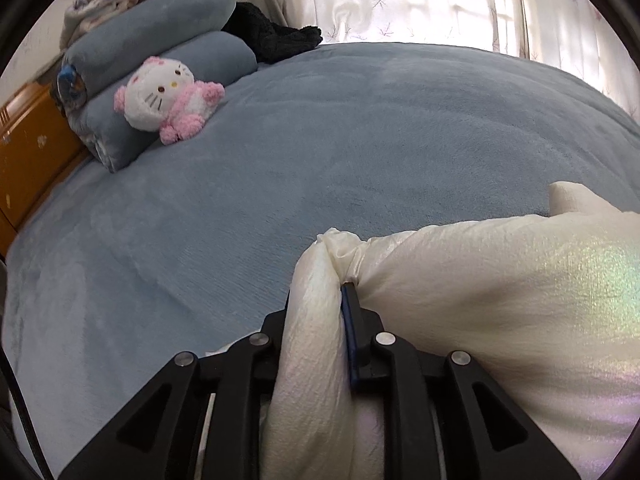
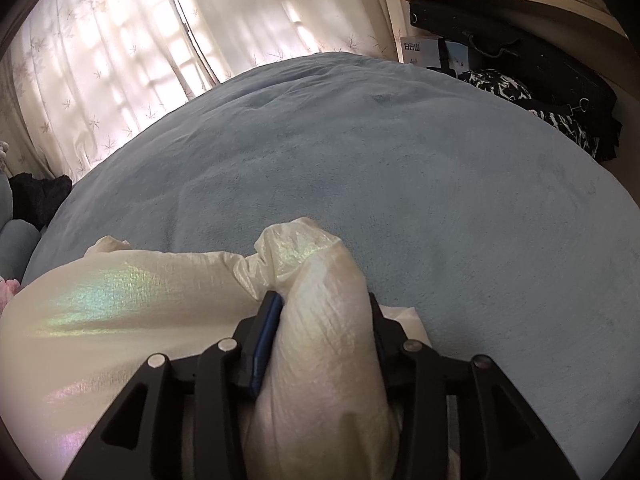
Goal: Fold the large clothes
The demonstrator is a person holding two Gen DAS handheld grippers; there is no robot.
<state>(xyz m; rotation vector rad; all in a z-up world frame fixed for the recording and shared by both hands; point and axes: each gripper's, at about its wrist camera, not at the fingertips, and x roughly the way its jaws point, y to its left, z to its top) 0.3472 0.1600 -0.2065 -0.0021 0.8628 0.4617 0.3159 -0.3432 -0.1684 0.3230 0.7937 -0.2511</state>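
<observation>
Garment [image 1: 500, 280] lies on the bed [image 1: 320, 140], bunched near you. Thin, light, slick-looking, floppy. Left claw [image 1: 320, 300] pinches one bunched corner. Right claw [image 2: 320, 304] sits part open, a fat fold between its fingers. Take hems, not loose folds.

Right gripper [image 2: 322, 300] jaws straddle cream garment [image 2: 120, 304] (iridescent) on bed [image 2: 400, 168].
</observation>
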